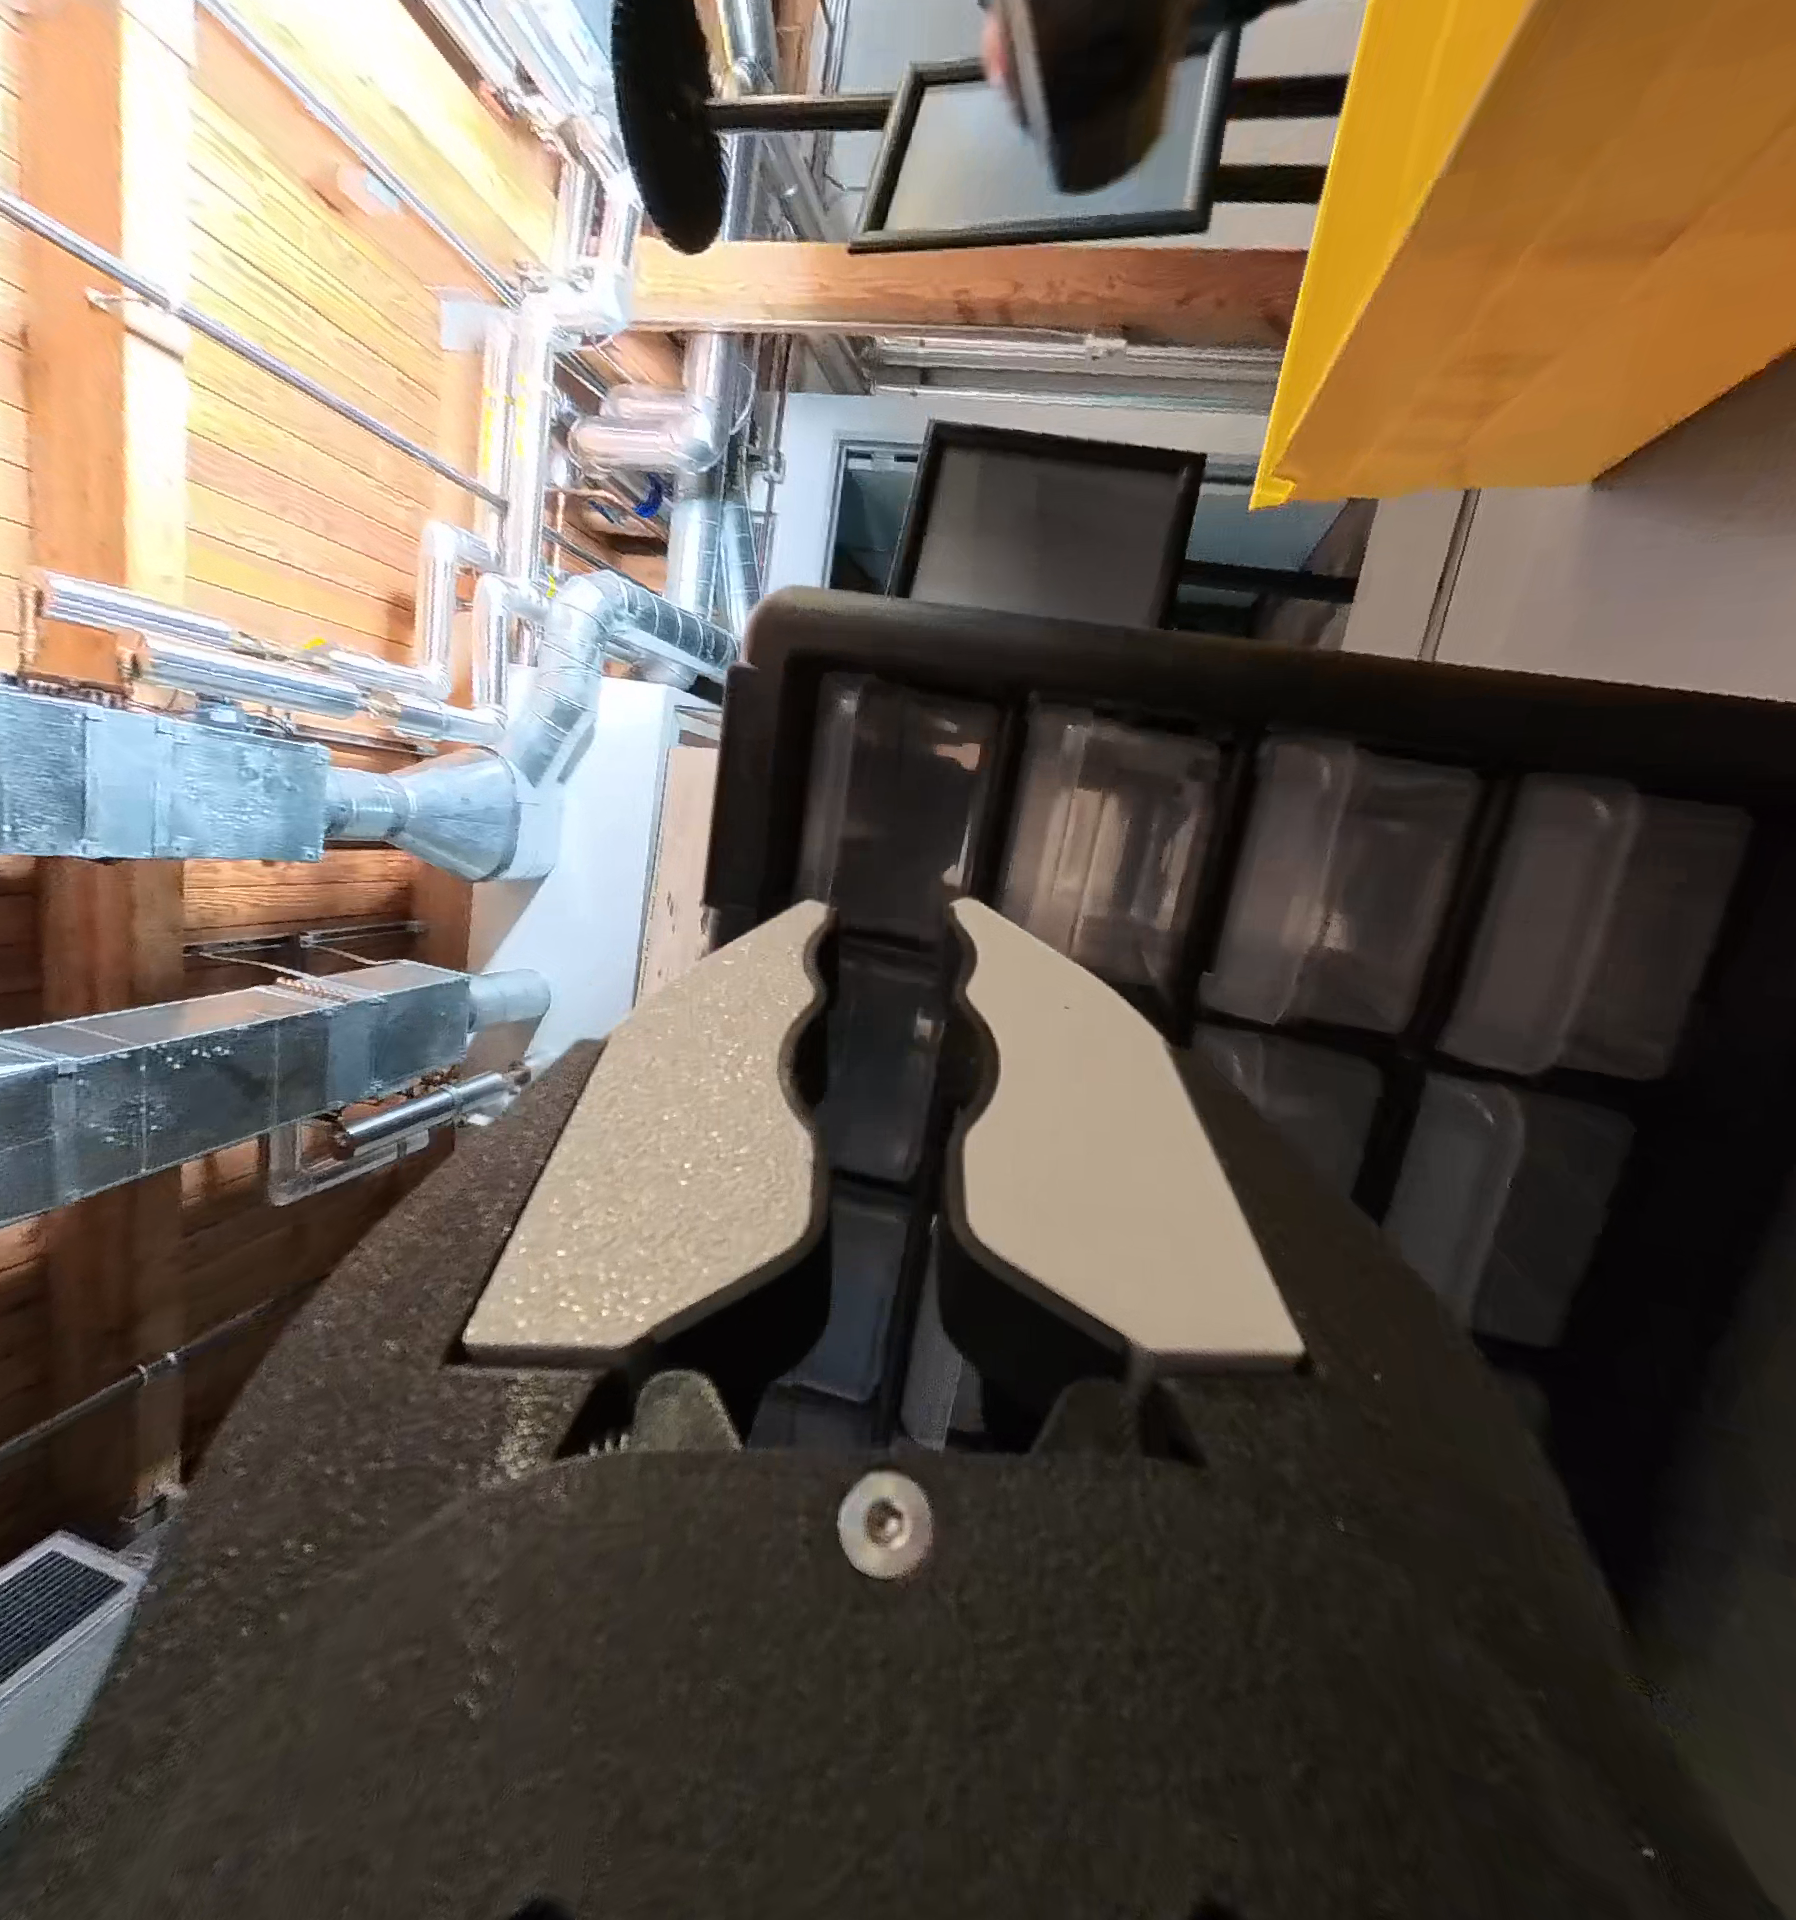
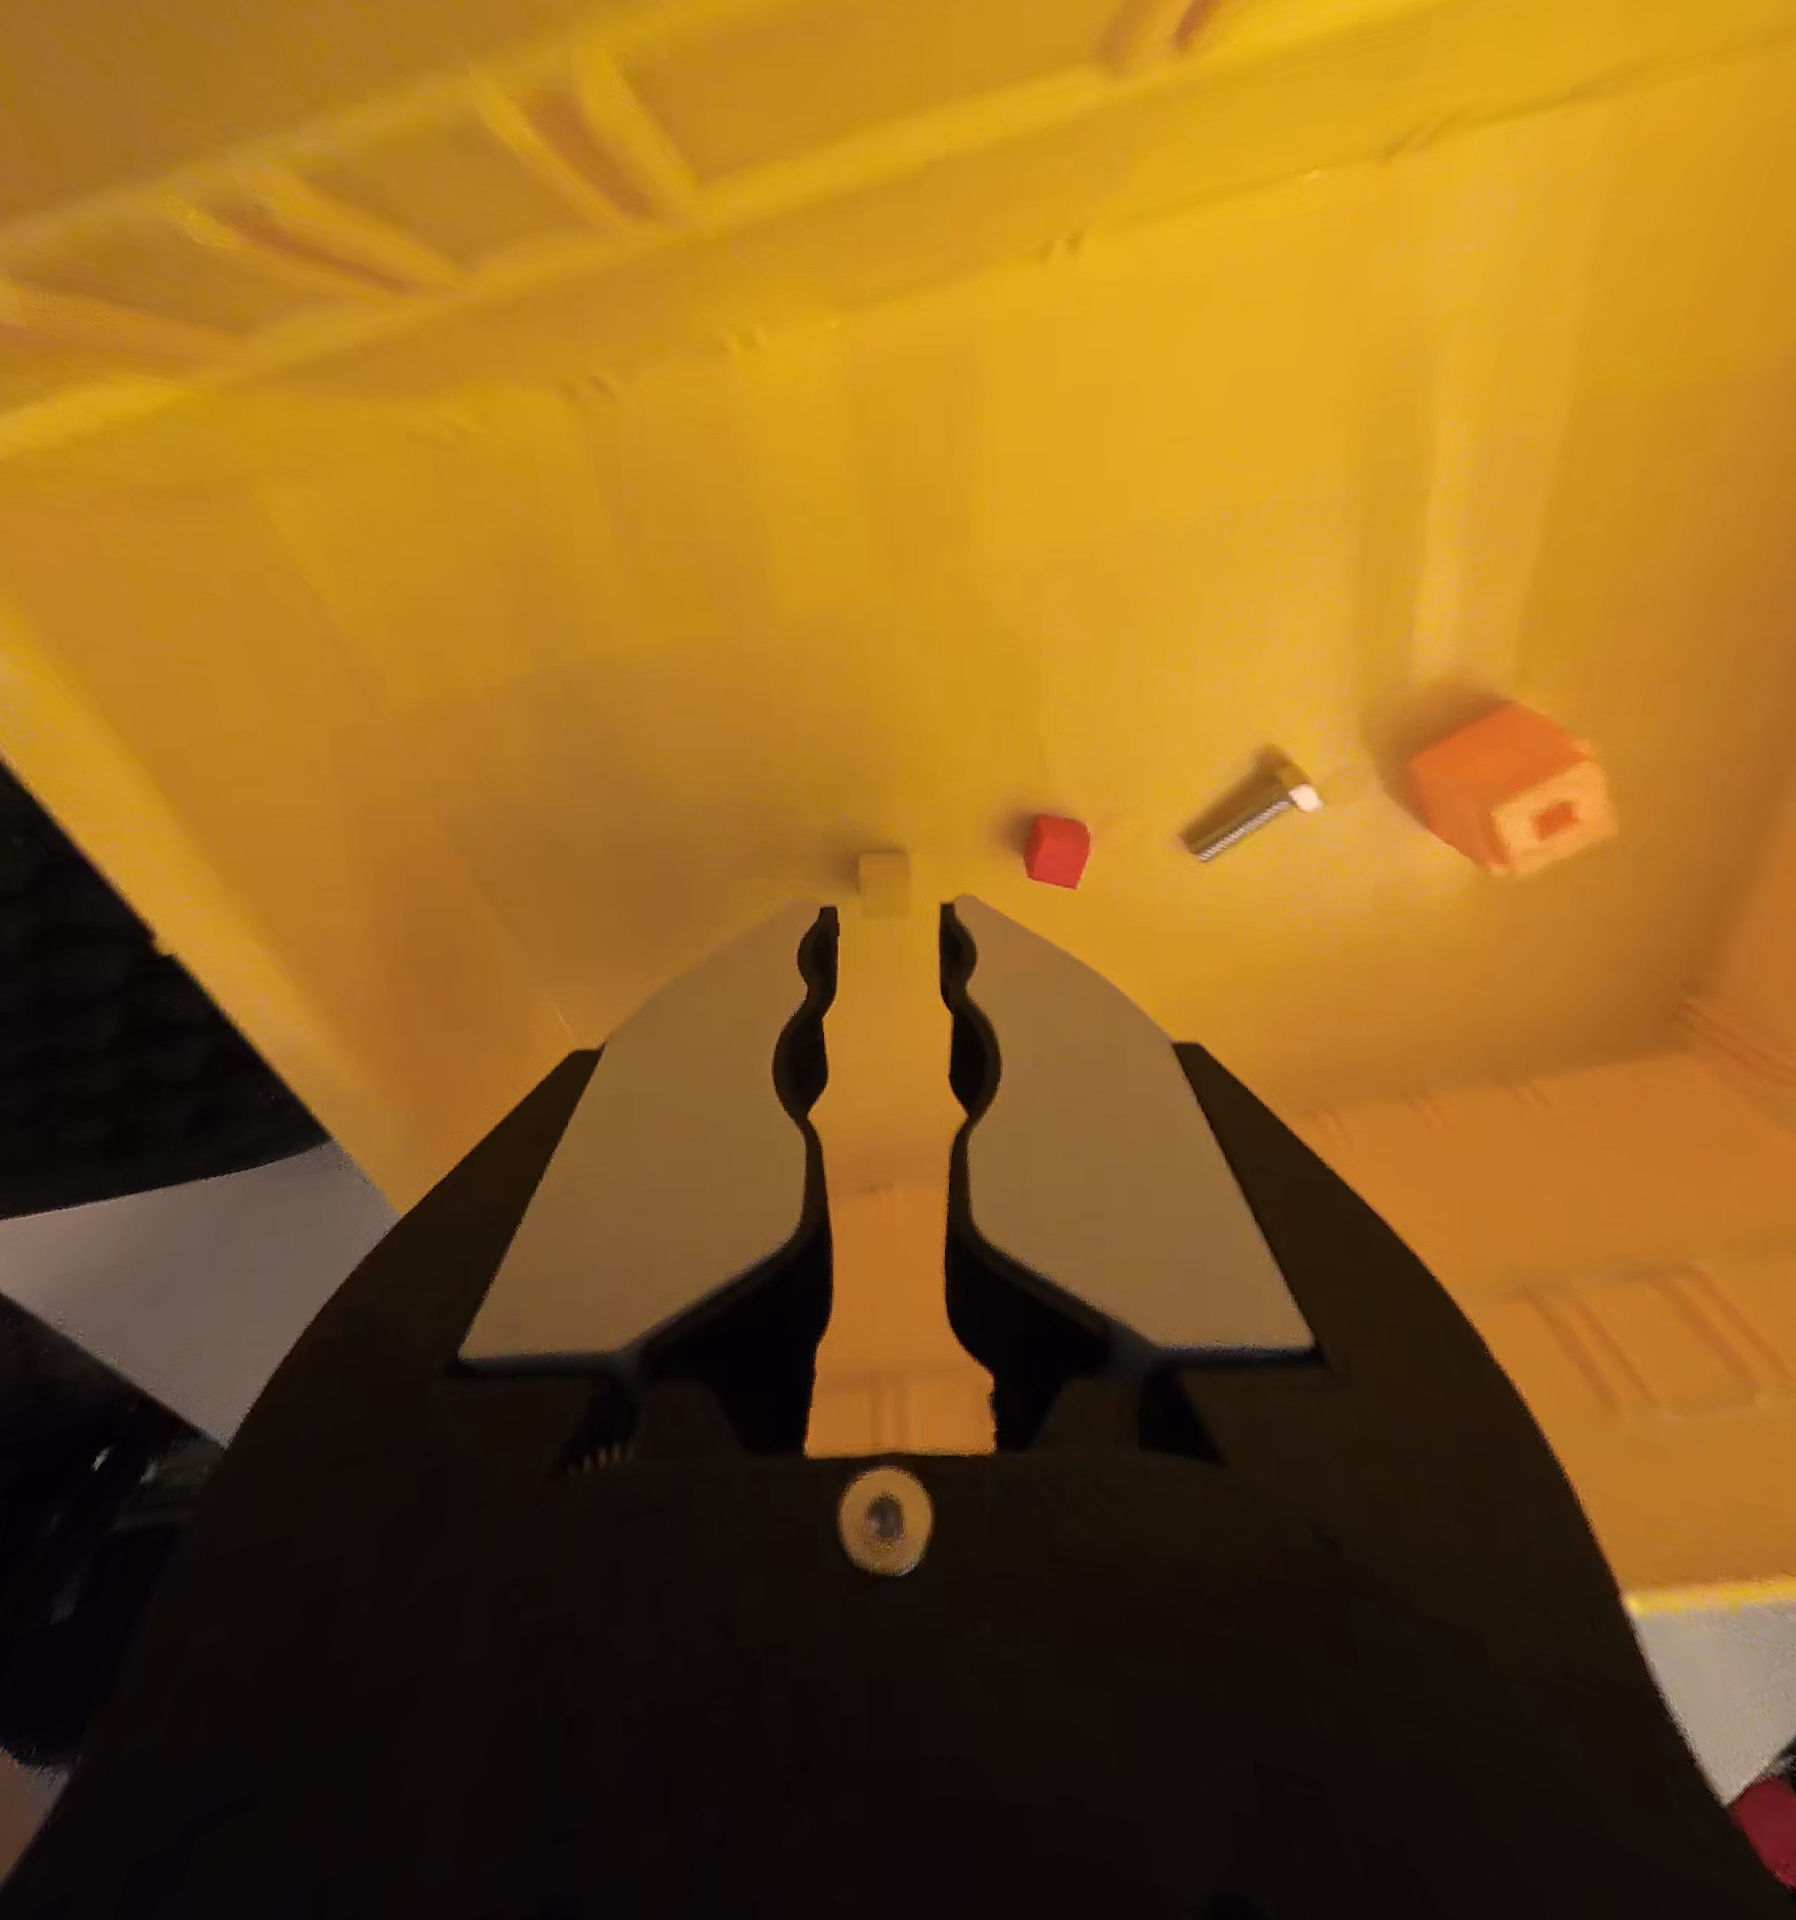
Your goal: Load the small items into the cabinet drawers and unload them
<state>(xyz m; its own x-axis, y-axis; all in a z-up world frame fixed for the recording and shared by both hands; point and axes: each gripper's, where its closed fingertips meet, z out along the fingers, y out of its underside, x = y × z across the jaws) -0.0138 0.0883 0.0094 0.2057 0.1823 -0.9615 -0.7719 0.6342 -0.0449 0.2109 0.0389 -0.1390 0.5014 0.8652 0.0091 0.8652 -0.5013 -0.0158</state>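
Picking stage. Right gripper [image 2: 883,914] reaches into the yellow bin [image 2: 665,582], jaws narrowly parted, empty, lined up on a small yellow cube [image 2: 883,881] (red cube [image 2: 1057,849], bolt [image 2: 1249,802] lie beside). Next: close squarely. Left gripper [image 1: 889,914], narrow gap, faces the drawer cabinet [image 1: 1289,727].

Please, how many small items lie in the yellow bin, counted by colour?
Yellow cube: 1
Red cube: 1
Silver bolt: 1
Orange block: 1
Total: 4
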